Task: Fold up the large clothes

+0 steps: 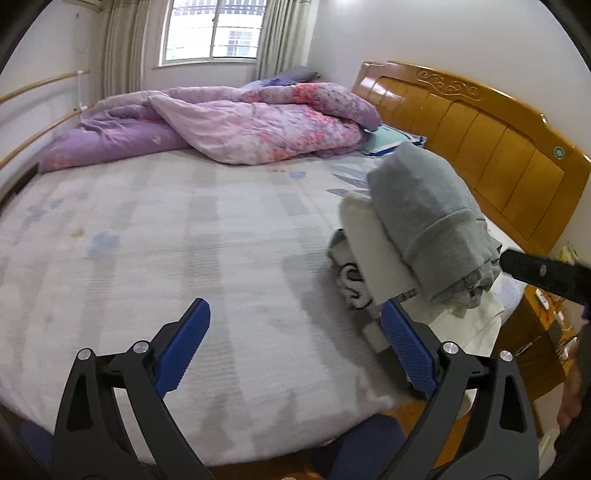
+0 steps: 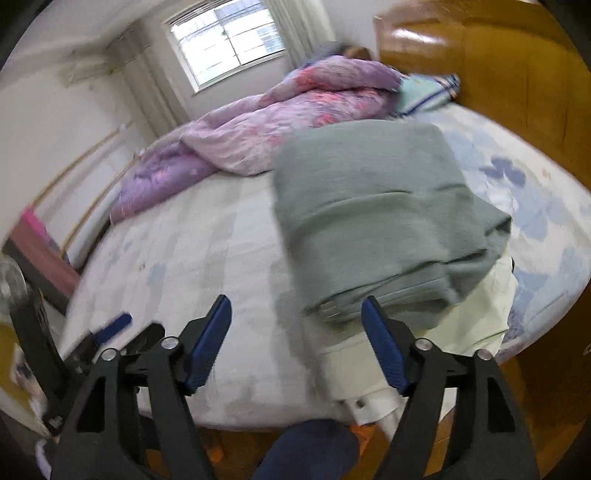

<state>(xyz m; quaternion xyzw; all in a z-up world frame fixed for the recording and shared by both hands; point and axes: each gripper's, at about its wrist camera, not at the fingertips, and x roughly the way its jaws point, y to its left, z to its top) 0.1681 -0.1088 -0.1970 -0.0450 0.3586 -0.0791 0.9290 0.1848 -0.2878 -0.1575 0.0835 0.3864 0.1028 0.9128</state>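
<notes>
A folded grey garment [image 1: 432, 221] lies on top of a folded white garment [image 1: 380, 258] at the bed's right corner near the headboard; a black-and-white patterned cloth [image 1: 351, 280] lies under them. The grey garment [image 2: 376, 218] on the white one [image 2: 472, 321] fills the middle of the right wrist view. My left gripper [image 1: 295, 343] is open and empty above the sheet, left of the pile. My right gripper [image 2: 295, 339] is open and empty just in front of the pile's near edge. Its tip [image 1: 524, 266] shows beside the pile in the left wrist view.
The bed [image 1: 166, 258] has a pale patterned sheet. A crumpled purple floral duvet [image 1: 229, 125] lies along its far side. A wooden headboard [image 1: 480, 136] stands at the right, with a pillow [image 1: 388, 140] against it. A window [image 1: 214, 29] is behind.
</notes>
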